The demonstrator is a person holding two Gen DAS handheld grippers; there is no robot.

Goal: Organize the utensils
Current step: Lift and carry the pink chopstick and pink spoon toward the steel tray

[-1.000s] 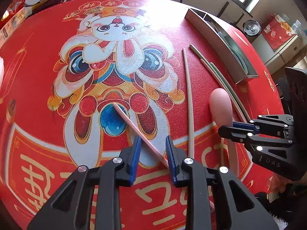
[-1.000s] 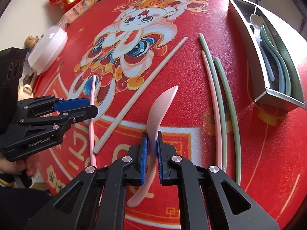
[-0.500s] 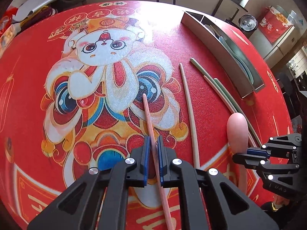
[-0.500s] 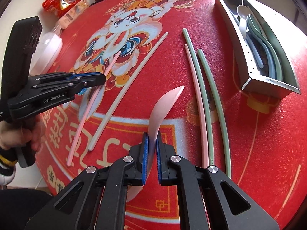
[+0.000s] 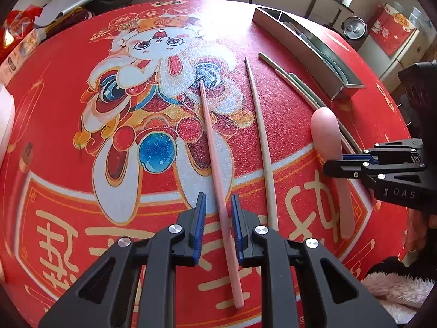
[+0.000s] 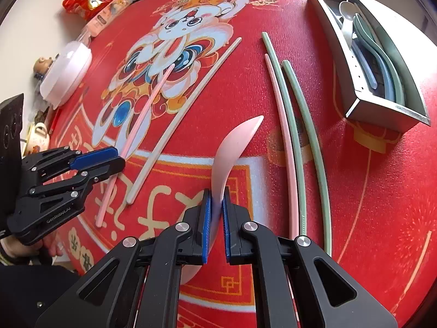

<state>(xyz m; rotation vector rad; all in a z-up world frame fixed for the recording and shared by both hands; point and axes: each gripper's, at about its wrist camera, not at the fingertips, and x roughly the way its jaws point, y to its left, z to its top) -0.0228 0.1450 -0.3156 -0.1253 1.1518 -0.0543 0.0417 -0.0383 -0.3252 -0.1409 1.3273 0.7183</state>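
Left gripper (image 5: 218, 220) is over the red mat (image 5: 54, 125), jaws opening, and the pink chopstick (image 5: 215, 164) runs straight through the gap between them. The pads are clear of it on both sides; it lies flat on the mat, its thin end up on the rabbit print (image 5: 153, 63). Just right of that chopstick lies the cream chopstick (image 5: 262, 142), flat too, near but not touching.

Over to the right gripper (image 6: 215, 210): jaws squeezed tight on the handle of the pink spoon (image 6: 235, 147), bowl end sticking out ahead and angled up off the mat. From the left wrist view you can see the same spoon (image 5: 327, 134) pinched in that gripper (image 5: 341, 164), well right of the pink chopstick.

Beyond the spoon, further from the pink chopstick, a second pink stick (image 6: 284, 142) lies pressed against a green chopstick (image 6: 292, 136), and another green one (image 6: 308, 125) sits just beside those. All three lie flat.

Furthest right of all stands the metal tray (image 6: 382, 106), at the mat's far edge. Inside it: a white spoon (image 6: 347, 11), plus blue and green utensils stacked lengthwise. How they sit underneath I can't make out.

A hand (image 6: 27, 246) shows below the left gripper (image 6: 95, 161) in the right wrist view.
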